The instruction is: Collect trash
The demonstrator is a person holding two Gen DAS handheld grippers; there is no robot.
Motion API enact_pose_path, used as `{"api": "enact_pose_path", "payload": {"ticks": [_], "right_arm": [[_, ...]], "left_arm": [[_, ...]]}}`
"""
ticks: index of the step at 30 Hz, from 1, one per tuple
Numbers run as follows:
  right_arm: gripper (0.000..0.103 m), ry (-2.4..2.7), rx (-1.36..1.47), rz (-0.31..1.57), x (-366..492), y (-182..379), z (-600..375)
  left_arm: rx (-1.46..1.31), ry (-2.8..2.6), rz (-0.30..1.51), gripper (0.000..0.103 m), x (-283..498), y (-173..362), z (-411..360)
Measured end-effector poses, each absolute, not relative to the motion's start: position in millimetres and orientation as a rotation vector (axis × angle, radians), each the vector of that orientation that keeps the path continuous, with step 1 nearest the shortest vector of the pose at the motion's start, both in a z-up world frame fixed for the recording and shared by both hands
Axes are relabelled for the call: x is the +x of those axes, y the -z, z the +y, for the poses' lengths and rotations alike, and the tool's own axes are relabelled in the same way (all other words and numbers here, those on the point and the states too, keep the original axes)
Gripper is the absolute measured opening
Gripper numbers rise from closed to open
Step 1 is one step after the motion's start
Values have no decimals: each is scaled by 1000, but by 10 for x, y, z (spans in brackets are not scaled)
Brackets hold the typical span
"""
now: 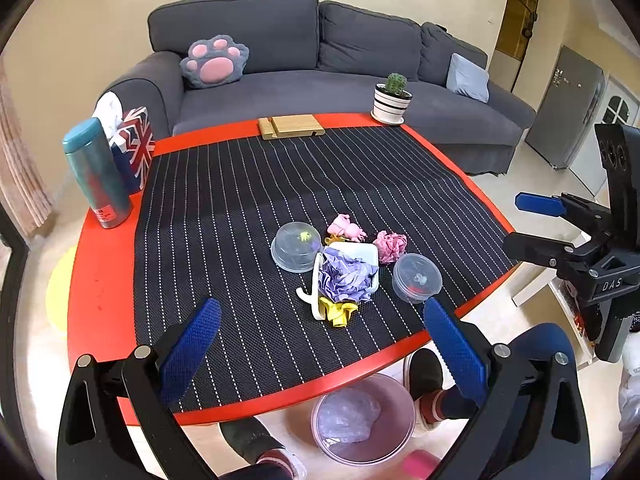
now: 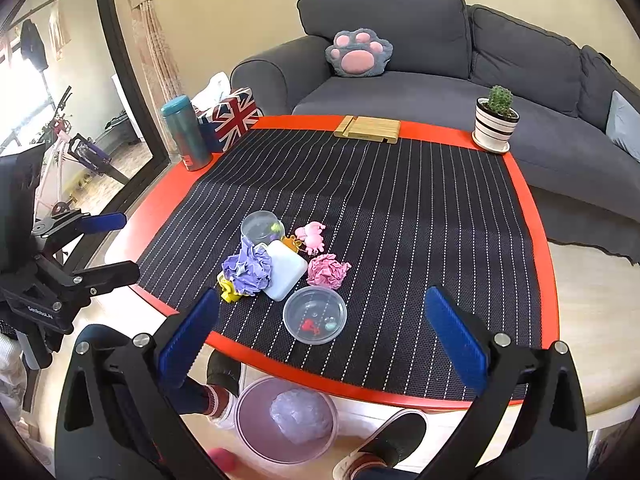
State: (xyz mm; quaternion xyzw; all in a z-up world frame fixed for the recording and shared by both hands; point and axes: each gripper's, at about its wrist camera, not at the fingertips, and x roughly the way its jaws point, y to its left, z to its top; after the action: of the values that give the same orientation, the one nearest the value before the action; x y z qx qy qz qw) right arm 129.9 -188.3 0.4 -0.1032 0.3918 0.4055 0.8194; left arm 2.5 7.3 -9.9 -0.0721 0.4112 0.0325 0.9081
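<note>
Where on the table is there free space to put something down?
Bare striped mat lies between the wooden stand and the central clutter, also right of the pink crumpled paper. It is crowded around the white plastic box and purple crumpled paper.

A grey sofa stands against cream walls; daylight enters, seemingly through a window.

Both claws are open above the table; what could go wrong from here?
1. The purple paper wad lies against the white case and yellow clip, so a grab may drag those along.
2. The bin sits partly under the table edge, so dropped trash may miss.
</note>
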Motion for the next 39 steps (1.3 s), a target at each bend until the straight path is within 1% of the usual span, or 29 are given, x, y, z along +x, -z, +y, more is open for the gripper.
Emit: {"api": "enact_pose_path", "payload": {"ticks": [39], "right_arm": [[100,-877,-223,841,1270,45,-1849]], "left_arm": [[-143,-65,854,97,46,124,55]]}}
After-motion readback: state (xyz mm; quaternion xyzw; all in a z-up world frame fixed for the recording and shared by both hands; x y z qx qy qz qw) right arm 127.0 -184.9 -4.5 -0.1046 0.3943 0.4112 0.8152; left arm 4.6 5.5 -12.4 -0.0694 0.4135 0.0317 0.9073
